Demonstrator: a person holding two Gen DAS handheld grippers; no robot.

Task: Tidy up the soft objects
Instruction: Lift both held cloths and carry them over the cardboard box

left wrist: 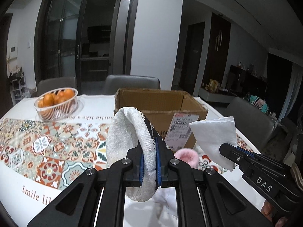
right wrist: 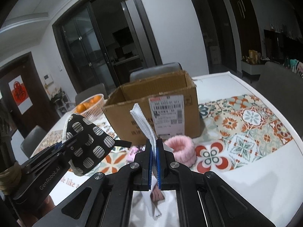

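My left gripper point(left wrist: 150, 158) is shut on a padded pot holder point(left wrist: 126, 140), cream inside and black with white ovals outside point(right wrist: 89, 143), held in the air above the table. My right gripper point(right wrist: 155, 153) is shut on a folded white cloth point(right wrist: 144, 126), also lifted; the same cloth point(left wrist: 215, 138) shows at the right of the left wrist view. An open cardboard box point(left wrist: 161, 104) with a shipping label stands on the table just beyond both grippers. A pink fluffy band point(right wrist: 180, 147) lies on the tablecloth in front of the box.
A white basket of oranges point(left wrist: 56, 104) stands at the back left of the table. A small pink item point(right wrist: 132, 153) lies left of the pink band. Grey chairs point(left wrist: 132, 83) ring the table. The patterned tablecloth point(right wrist: 246, 124) covers the right side.
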